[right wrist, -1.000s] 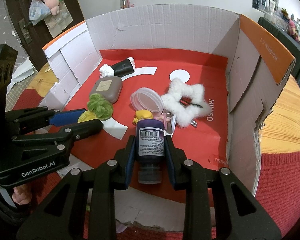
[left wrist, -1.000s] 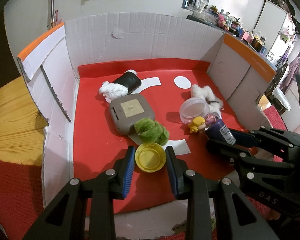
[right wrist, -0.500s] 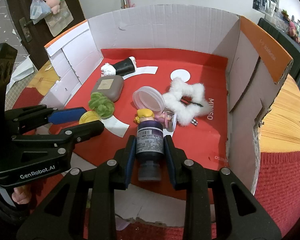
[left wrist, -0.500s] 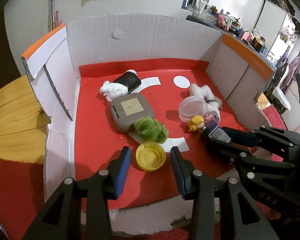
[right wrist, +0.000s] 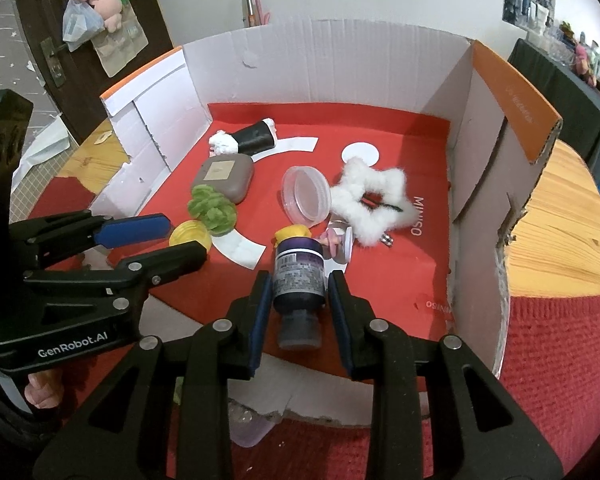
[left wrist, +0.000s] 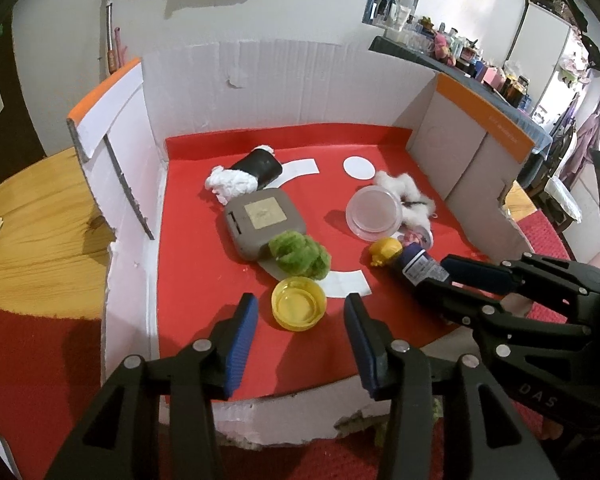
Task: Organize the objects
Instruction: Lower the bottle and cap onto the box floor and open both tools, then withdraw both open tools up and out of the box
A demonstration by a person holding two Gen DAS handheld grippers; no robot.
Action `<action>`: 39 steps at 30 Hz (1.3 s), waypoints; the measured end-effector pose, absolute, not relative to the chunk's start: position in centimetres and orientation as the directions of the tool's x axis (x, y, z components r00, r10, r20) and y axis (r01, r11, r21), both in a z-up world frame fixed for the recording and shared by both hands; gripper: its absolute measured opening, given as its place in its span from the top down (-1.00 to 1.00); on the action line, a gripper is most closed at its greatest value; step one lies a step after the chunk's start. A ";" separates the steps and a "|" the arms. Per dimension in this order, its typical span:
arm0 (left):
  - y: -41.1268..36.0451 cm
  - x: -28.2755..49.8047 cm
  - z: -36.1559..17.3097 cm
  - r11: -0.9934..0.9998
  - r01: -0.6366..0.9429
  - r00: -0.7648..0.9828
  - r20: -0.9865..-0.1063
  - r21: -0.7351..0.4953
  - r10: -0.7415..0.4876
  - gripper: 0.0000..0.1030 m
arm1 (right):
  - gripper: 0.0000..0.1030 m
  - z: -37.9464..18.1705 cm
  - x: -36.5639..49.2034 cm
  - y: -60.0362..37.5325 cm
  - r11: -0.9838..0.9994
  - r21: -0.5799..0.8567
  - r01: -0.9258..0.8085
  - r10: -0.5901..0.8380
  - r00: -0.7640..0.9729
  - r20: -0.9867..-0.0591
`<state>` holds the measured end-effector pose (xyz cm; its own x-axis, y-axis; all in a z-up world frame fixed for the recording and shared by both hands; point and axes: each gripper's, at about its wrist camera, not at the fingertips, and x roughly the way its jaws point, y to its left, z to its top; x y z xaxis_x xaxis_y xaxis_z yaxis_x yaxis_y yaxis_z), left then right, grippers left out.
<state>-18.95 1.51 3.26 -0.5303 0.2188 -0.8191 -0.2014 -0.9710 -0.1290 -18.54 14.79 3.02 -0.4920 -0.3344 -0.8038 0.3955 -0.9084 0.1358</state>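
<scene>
Left gripper (left wrist: pixel 298 312), its jaws just opened further, stands apart around a yellow cap (left wrist: pixel 299 308) on the red liner (left wrist: pixel 204 264) of the cardboard box (left wrist: pixel 284 80), pads clear of it. Beyond lie a green pom-pom (left wrist: pixel 300 254) and a grey case (left wrist: pixel 262 222).

Right gripper (right wrist: pixel 298 286) clamps a dark purple bottle (right wrist: pixel 299 280) with a barcode label, low over the liner's near edge. "MINISO" reads beside the white fluffy star (right wrist: pixel 370 198); "GenRobot.AI" marks the left gripper's body.
</scene>
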 end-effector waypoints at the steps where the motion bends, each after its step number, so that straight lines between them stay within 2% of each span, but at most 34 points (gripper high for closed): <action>1: 1.4 -18.9 3.2 -0.971 -0.198 -0.528 -0.821 -0.132 0.219 0.04 | 0.45 3.1 -18.5 14.8 -0.909 0.134 0.395 -0.333 -0.493 -0.804; 8: 1.2 -18.3 2.8 -0.970 -0.191 -0.511 -0.829 -0.147 0.226 0.03 | 0.39 3.2 -18.0 14.8 -0.908 0.128 0.400 -0.330 -0.494 -0.805; 13: 1.2 -17.8 2.9 -0.969 -0.201 -0.510 -0.829 -0.145 0.230 0.03 | 0.13 3.2 -17.8 14.6 -0.903 0.122 0.411 -0.333 -0.492 -0.805; 22: 0.8 -17.9 3.6 -0.967 -0.195 -0.517 -0.820 -0.166 0.246 0.03 | 0.13 4.0 -18.2 15.2 -0.908 0.138 0.395 -0.342 -0.509 -0.790; 29: 1.2 -17.0 5.0 -0.968 -0.211 -0.559 -0.795 -0.136 0.234 0.03 | 0.12 5.2 -17.5 15.7 -0.909 0.136 0.394 -0.349 -0.541 -0.765; 32: 1.2 -16.7 5.1 -0.969 -0.211 -0.564 -0.793 -0.131 0.230 0.02 | 0.05 5.3 -17.0 15.7 -0.908 0.136 0.396 -0.352 -0.544 -0.762; 36: 1.2 -16.3 5.2 -0.971 -0.204 -0.573 -0.789 -0.126 0.223 -0.07 | -0.08 5.5 -16.4 15.7 -0.908 0.138 0.396 -0.355 -0.553 -0.754; 39: 1.2 -15.9 5.4 -0.971 -0.204 -0.581 -0.783 -0.122 0.221 -0.16 | -0.11 5.9 -15.8 15.8 -0.910 0.135 0.393 -0.355 -0.565 -0.745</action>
